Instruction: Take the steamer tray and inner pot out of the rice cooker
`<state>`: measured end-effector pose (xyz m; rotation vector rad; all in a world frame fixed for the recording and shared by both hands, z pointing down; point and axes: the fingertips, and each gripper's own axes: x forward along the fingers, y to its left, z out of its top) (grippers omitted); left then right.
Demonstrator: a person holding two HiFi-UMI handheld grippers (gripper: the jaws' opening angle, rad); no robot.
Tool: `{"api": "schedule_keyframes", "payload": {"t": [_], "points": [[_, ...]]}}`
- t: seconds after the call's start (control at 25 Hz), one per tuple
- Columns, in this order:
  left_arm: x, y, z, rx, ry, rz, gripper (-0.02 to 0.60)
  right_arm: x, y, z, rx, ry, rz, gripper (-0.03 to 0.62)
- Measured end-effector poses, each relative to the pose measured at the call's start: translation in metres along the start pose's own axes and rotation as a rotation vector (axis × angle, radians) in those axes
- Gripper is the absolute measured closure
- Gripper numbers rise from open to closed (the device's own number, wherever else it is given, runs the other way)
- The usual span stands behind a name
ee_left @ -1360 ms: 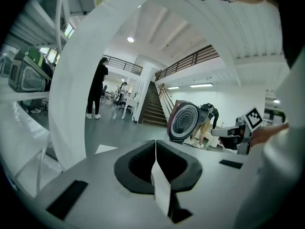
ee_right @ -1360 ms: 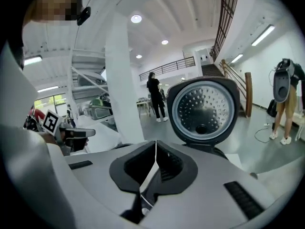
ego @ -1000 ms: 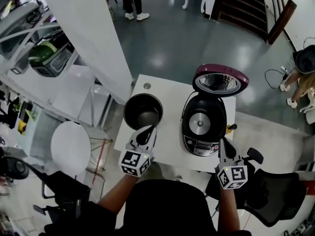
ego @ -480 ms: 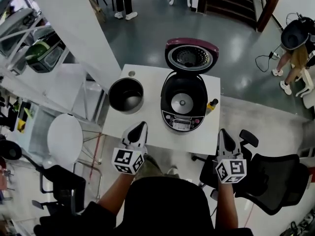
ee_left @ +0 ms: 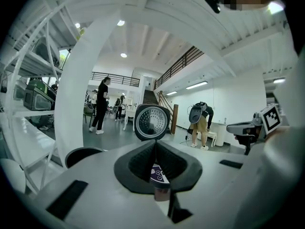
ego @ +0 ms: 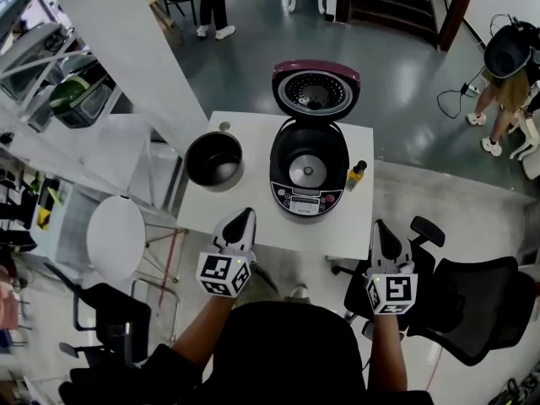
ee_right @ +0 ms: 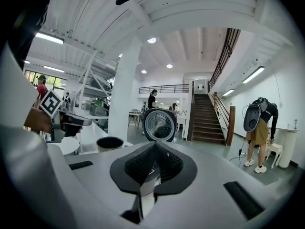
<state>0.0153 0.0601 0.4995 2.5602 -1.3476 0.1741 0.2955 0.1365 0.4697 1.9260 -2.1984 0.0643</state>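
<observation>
The rice cooker stands open on the white table, its purple lid raised; a pale round disc shows at the bottom of its cavity. The dark inner pot sits on the table to the cooker's left. My left gripper is shut and empty over the table's front edge, short of the pot. Just off the table's front right corner, my right gripper is also shut and empty. The left gripper view shows the closed jaws, the lid and the pot. No steamer tray is in sight.
A small bottle stands right of the cooker. A black office chair is at the right, a round white stool and shelving at the left. A person bends over at far right.
Both grippers have drawn back from the pot and cooker toward the table's front edge. The table now sits farther up in the head view. Both stay shut.
</observation>
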Motion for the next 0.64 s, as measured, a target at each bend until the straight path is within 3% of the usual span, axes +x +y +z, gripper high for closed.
{"api": "schedule_keyframes", "payload": {"t": [0.64], "points": [[0.003, -0.005, -0.009, 0.001, 0.014, 0.007, 0.574, -0.019, -0.018, -0.011, 0.027, 0.003, -0.049, 0.594]]}}
